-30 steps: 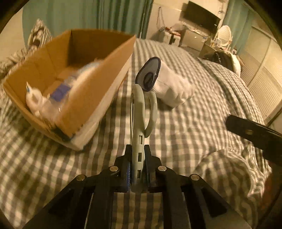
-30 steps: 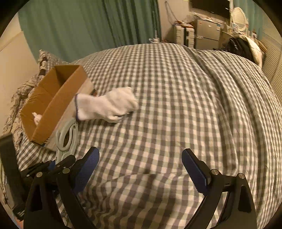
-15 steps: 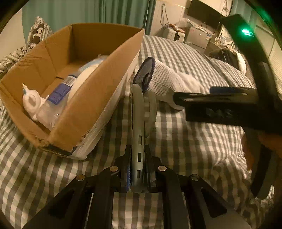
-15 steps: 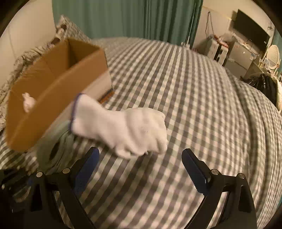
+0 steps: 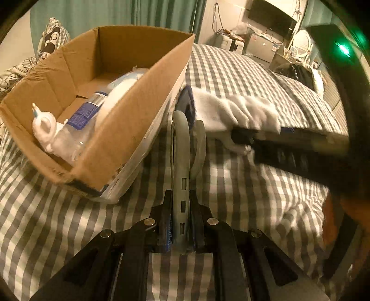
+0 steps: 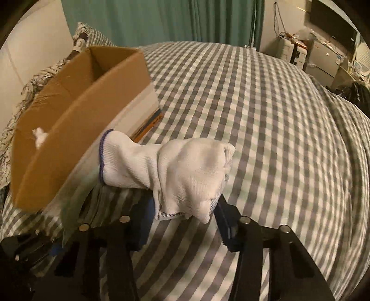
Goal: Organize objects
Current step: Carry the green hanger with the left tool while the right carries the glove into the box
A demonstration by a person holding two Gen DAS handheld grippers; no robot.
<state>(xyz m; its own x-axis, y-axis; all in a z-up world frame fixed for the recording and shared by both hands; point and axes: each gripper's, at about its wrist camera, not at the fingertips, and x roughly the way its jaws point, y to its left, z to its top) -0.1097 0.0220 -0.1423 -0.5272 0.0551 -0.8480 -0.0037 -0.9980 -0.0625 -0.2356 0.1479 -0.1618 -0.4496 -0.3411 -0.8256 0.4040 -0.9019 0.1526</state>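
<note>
My left gripper point(image 5: 180, 233) is shut on grey scissors point(image 5: 182, 148), held by the handles just right of an open cardboard box point(image 5: 129, 129). The box holds a small white figurine point(image 5: 45, 129) and a clear bottle with a blue label point(image 5: 81, 120). A white knit glove with a blue cuff point(image 6: 175, 171) is between my right gripper's fingers point(image 6: 185, 222), which have closed in around its finger end; it also shows in the left wrist view point(image 5: 231, 108). The box point(image 6: 76, 111) stands just left of the glove.
Everything rests on a bed with a grey and white checked cover point(image 6: 266, 115). Patterned pillows point(image 5: 50, 37) lie behind the box. Green curtains point(image 6: 161, 20), a TV and cabinets point(image 6: 323, 51) stand beyond the bed.
My right gripper moved forward to the glove and its fingers closed from wide open onto it. The left gripper moved closer to the box with the scissors.
</note>
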